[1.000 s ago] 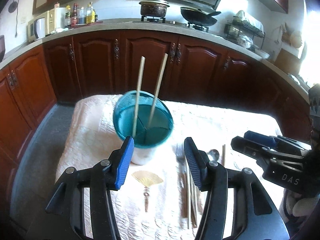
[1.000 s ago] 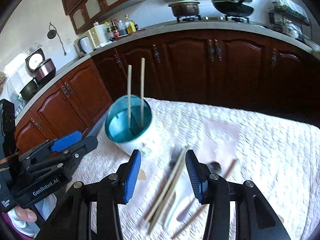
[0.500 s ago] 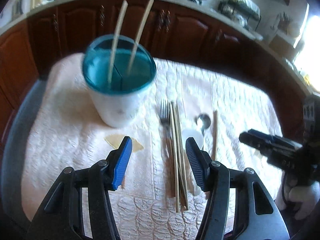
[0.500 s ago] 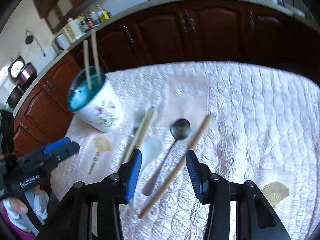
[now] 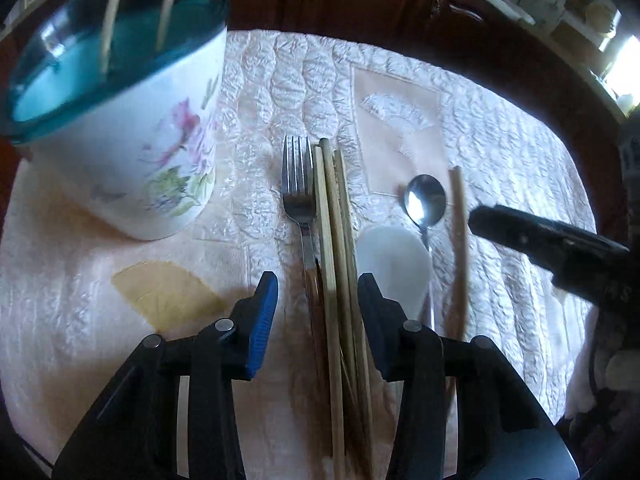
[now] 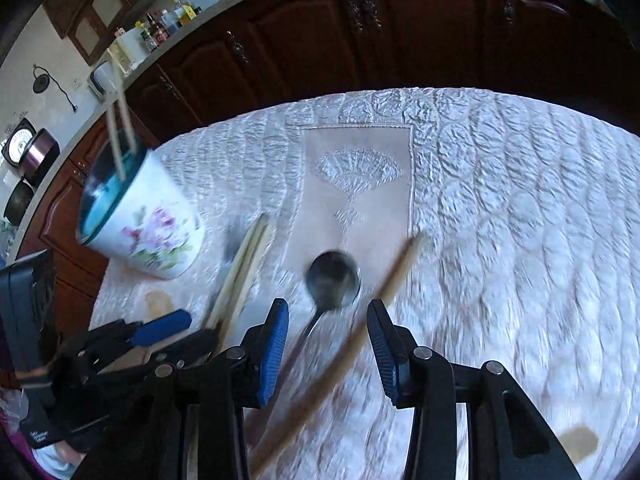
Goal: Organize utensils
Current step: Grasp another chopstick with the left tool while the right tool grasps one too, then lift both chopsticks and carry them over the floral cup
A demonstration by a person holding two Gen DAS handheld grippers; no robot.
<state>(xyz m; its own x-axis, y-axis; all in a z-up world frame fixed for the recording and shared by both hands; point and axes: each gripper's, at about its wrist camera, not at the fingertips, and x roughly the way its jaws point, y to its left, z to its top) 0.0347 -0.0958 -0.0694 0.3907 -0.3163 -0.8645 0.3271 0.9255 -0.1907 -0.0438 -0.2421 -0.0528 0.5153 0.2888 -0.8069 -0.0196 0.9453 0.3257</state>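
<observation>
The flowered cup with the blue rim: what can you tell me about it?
The cup looks like white ceramic or plastic, painted with pink and purple flowers and green leaves, with a teal rim and teal inside. It stands upright on the quilted tablecloth, left of the fork. Two pale chopsticks stand in it. Neither gripper touches it.

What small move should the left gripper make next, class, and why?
Probably lower and close on the chopstick bundle. The left gripper has just been closing, its open jaws straddle the bundle and fork handle without pressing, and two chopsticks already stand in the floral holder.
</observation>
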